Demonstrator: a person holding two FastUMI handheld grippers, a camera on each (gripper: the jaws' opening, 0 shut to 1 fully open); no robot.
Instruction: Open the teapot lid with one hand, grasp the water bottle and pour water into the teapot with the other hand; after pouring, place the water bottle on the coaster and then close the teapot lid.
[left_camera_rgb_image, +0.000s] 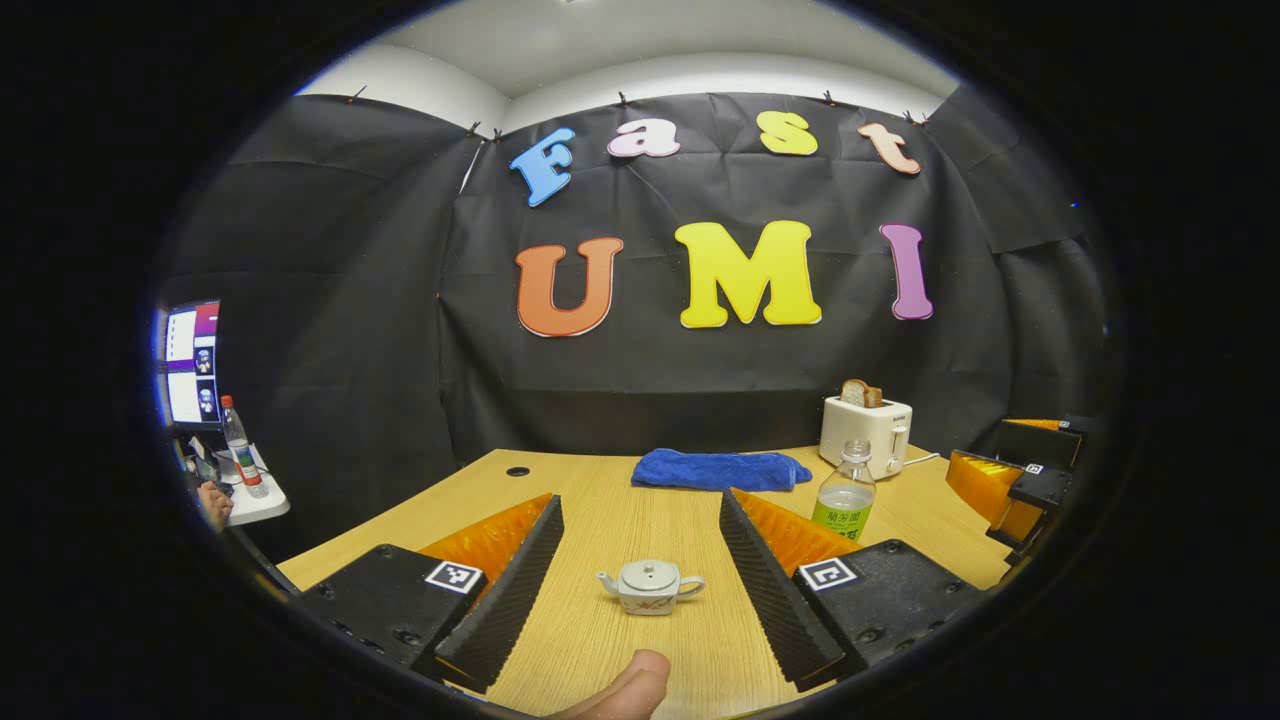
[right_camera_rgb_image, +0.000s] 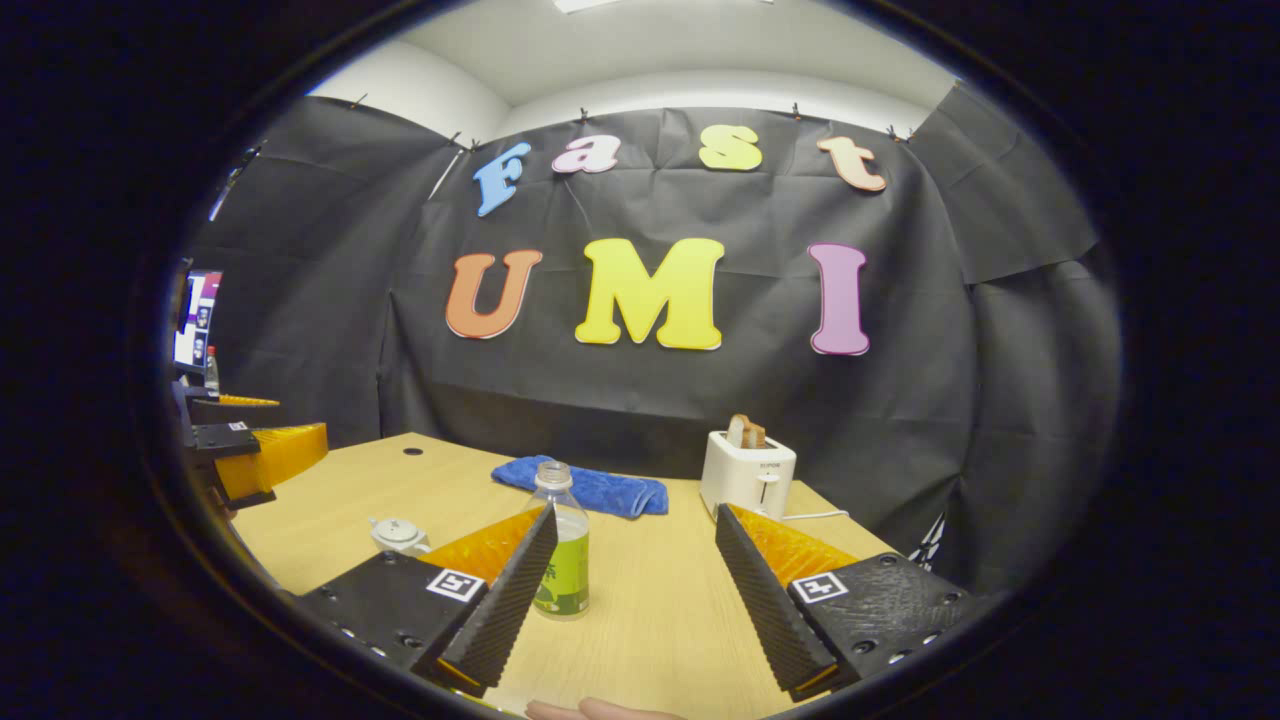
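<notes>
A small white teapot (left_camera_rgb_image: 650, 585) with its lid on stands on the wooden table (left_camera_rgb_image: 600, 520), framed between the spread fingers of my left gripper (left_camera_rgb_image: 640, 505), which is open and holds nothing. A clear water bottle (left_camera_rgb_image: 845, 495) with a green label stands upright to the teapot's right, behind that gripper's right finger (left_camera_rgb_image: 775, 585). In the right gripper view the bottle (right_camera_rgb_image: 560, 540) stands just ahead, partly behind the left finger (right_camera_rgb_image: 500, 600) of my right gripper (right_camera_rgb_image: 635, 515), which is open and not touching it. The teapot (right_camera_rgb_image: 398, 535) sits further left.
A folded blue towel (left_camera_rgb_image: 718, 470) and a white toaster (left_camera_rgb_image: 866, 432) holding bread stand at the back of the table. My right gripper (left_camera_rgb_image: 1010, 480) hovers at the right edge. A monitor (left_camera_rgb_image: 190, 360) and another bottle (left_camera_rgb_image: 240, 445) are on a side table at left.
</notes>
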